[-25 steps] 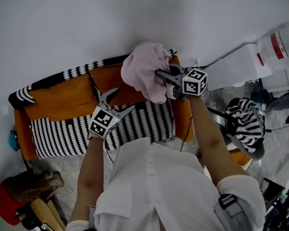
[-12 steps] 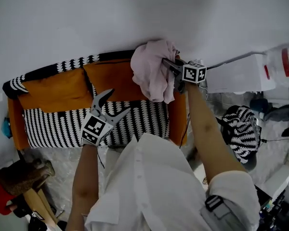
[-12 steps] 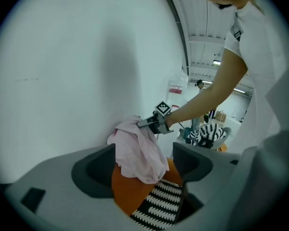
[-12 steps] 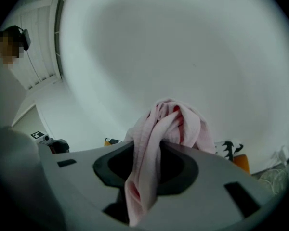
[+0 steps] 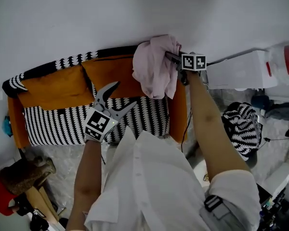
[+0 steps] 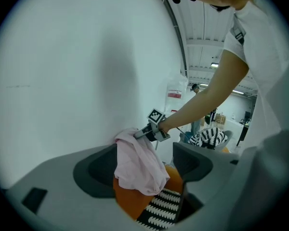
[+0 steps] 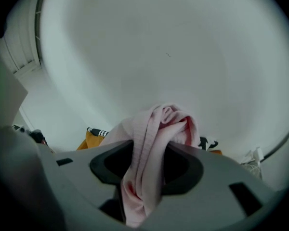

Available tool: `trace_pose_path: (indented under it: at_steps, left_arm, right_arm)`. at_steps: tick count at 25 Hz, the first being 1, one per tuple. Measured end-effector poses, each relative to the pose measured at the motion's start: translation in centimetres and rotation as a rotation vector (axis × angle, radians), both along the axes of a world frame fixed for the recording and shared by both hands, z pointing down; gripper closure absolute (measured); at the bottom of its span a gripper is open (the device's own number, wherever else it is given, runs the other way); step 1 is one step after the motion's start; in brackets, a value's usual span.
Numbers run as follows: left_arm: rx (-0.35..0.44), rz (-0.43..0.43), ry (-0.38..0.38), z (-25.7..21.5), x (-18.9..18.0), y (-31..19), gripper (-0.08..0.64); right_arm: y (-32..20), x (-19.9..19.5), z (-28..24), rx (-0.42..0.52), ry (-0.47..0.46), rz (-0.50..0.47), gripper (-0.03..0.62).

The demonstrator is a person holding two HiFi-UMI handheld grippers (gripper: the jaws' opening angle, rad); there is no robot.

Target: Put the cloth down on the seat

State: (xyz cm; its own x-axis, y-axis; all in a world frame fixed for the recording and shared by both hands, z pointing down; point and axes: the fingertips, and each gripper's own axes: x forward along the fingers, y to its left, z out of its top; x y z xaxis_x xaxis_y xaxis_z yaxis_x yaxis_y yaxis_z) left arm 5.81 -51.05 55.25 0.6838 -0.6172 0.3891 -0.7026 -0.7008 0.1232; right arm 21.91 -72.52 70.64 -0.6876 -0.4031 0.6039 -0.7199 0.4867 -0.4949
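A pink cloth [image 5: 154, 73] hangs bunched from my right gripper [image 5: 169, 57], above the right end of an orange sofa. In the right gripper view the cloth [image 7: 149, 153] fills the gap between the jaws; they are opening, but both pads still touch it. The striped black-and-white seat [image 5: 58, 126] lies below and to the left of the cloth. My left gripper [image 5: 120, 96] hovers open over the seat's middle, holding nothing. The left gripper view shows the cloth [image 6: 137, 165] and the right gripper [image 6: 145, 134] beyond its empty jaws.
Orange back cushions [image 5: 58, 93] line the sofa against a white wall. A white box [image 5: 241, 69] stands right of the sofa. A striped cushion on a chair [image 5: 243, 126] sits at the right. Brown and red things [image 5: 24, 182] lie at the lower left.
My right gripper has carried the cloth a little farther toward the wall, at the sofa's right end. The left gripper stays open over the seat, almost unmoved.
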Motion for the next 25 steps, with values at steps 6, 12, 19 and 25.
trace_pose_path:
  at_steps: [6,12,19,25]
  left_arm:
    - [0.024,-0.001,0.017,-0.9,0.1,-0.6,0.190]
    - [0.045,0.003,0.021,-1.8,0.1,-0.9,0.190]
    - [0.074,0.002,0.041,-3.4,0.2,-1.0,0.190]
    - [0.098,0.008,0.045,-4.4,-0.2,-0.7,0.190]
  right_arm:
    - [0.1,0.8,-0.3,-0.008,0.122,-0.049,0.370]
    - [0.6,2.9,-1.4,-0.010,0.220,-0.060,0.357]
    - [0.6,5.0,-7.4,0.109,0.115,0.028,0.360]
    - [4.9,4.2,-10.5,0.200,0.053,0.058,0.364]
